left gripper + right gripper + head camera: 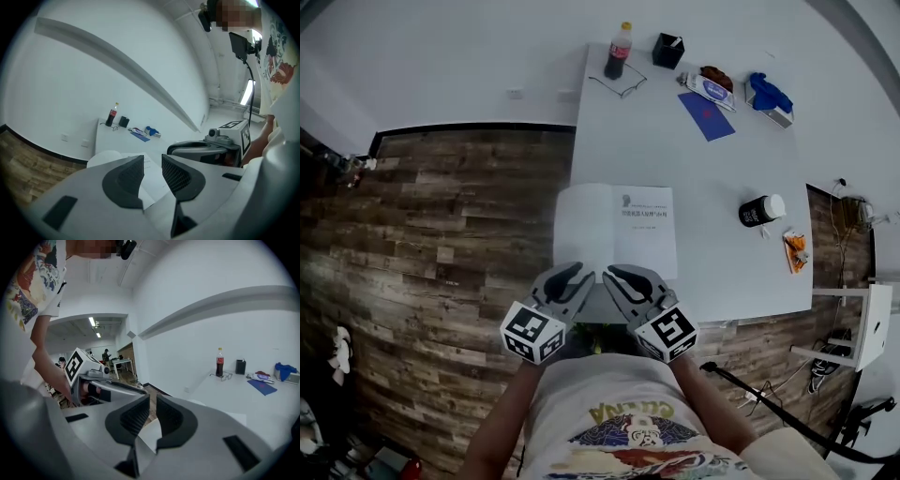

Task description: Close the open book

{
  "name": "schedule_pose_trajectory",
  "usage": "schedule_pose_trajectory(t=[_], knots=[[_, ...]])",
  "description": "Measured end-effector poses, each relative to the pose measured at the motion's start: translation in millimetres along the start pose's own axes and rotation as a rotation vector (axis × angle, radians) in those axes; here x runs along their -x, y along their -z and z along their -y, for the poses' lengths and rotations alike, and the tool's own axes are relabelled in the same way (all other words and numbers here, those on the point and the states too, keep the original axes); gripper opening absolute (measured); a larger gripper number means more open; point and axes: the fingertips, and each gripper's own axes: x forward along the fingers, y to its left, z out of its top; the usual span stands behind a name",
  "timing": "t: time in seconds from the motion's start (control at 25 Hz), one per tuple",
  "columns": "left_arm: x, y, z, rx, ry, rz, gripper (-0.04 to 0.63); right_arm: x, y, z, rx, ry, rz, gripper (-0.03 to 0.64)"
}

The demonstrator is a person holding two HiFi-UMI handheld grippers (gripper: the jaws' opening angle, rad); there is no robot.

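The open book (617,230) lay flat on the near part of the white table (675,150), close to its left edge. The left pg curved up a little, and whether it hung over the edge could not be told. The right pg had a few printed lines, too small to read. The near edge of the book was hidden behind the two grippers in the head view.

The left gripper (574,275) and the right gripper (617,276) hovered side by side just at that near edge, tips toward the book. In the left gripper view the jaws stood apart w/ a clear gap and nothing between them, only the book seen beyond. In the right gripper view the jaws (153,404) were apart too, but w/ a narrower gap, also gripping nothing.

At the far end stood 1 cola bottle (618,52), 1 pair of glasses (619,86) and 1 black cup (667,50) w/ sth pale sticking out, unclear what. Next to it were 1 blue folder (706,115), 1 packet (711,89) and 1 blue cloth (767,92) on a box that was mostly covered. At the right side 1 dark jar (761,210) w/ a white lid lay on its side, content not visible, and 1 small orange wrapper (794,248) was nr it.
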Motion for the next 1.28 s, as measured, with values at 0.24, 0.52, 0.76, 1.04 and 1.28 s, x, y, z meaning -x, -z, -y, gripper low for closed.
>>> schedule_pose_trajectory(t=[0.24,0.52,0.76,1.04,1.28], knots=[[-3,31,-28,0.058,-0.04,-0.031,0.097,-22,29,3,-0.011,-0.026,-0.059,0.026],[6,74,-60,0.129,-0.113,-0.064,0.114,-46,57,-4,0.0,-0.089,-0.113,0.106],[14,106,-85,0.187,-0.15,-0.079,0.126,-57,82,-11,0.017,-0.117,-0.166,0.106],[9,145,-98,0.3,-0.157,-0.105,0.166,-66,98,-19,0.079,-0.159,-0.213,0.106],[6,165,-105,0.412,-0.172,-0.074,0.181,-68,101,-21,0.08,-0.173,-0.224,0.107]])
